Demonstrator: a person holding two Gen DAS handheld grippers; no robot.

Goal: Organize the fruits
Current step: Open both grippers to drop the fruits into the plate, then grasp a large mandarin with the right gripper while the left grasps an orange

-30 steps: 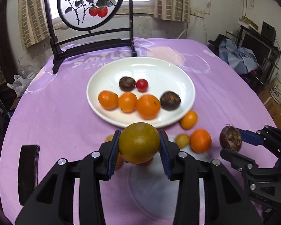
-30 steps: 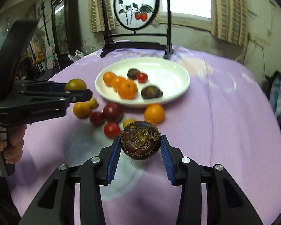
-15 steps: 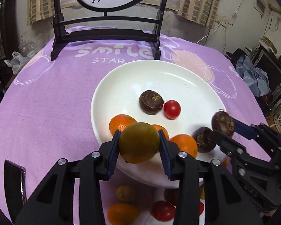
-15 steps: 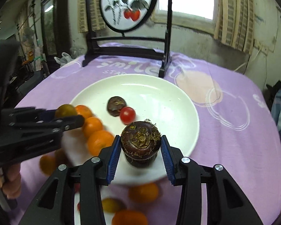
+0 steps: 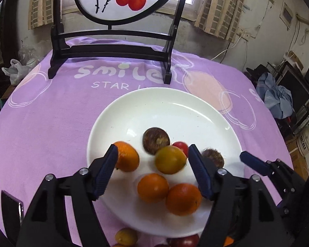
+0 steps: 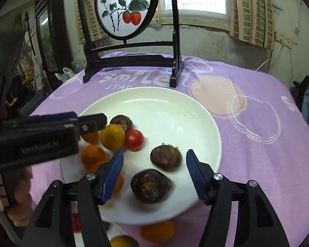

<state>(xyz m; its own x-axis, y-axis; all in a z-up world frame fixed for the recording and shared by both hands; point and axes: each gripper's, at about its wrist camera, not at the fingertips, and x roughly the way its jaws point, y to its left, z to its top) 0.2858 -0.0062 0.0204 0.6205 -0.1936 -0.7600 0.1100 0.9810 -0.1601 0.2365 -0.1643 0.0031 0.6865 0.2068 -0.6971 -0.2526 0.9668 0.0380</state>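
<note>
The yellow-green fruit (image 5: 170, 159) lies on the white plate (image 5: 175, 107), between the spread jaws of the left gripper (image 5: 152, 170) and touching neither; it leans nearer the right-hand jaw. Likewise the dark brown fruit (image 6: 150, 185) sits on the plate's near part between the parted jaws of the right gripper (image 6: 153, 170), free of both pads. Both tongs stand wide and hold nothing, so the two fruits look delivered. Neither fruit has a marked long axis; they are roundish and may roll.

Around the yellow-green one: a brown fruit (image 5: 156, 140) and a small red tomato (image 5: 180, 145) just behind it, oranges (image 5: 152, 187) in front and to its left. A second brown fruit (image 6: 165, 157) lies just beyond the dark one.

What the next move likely turns on is the loose fruit still on the purple cloth (image 5: 51, 123), below the plate's near rim and under the grippers: a yellow one (image 5: 126, 236) nearer the left hand, an orange one (image 6: 157, 231) nearer the right. Both must draw back toward the person to reach them, with the rim in between
</note>
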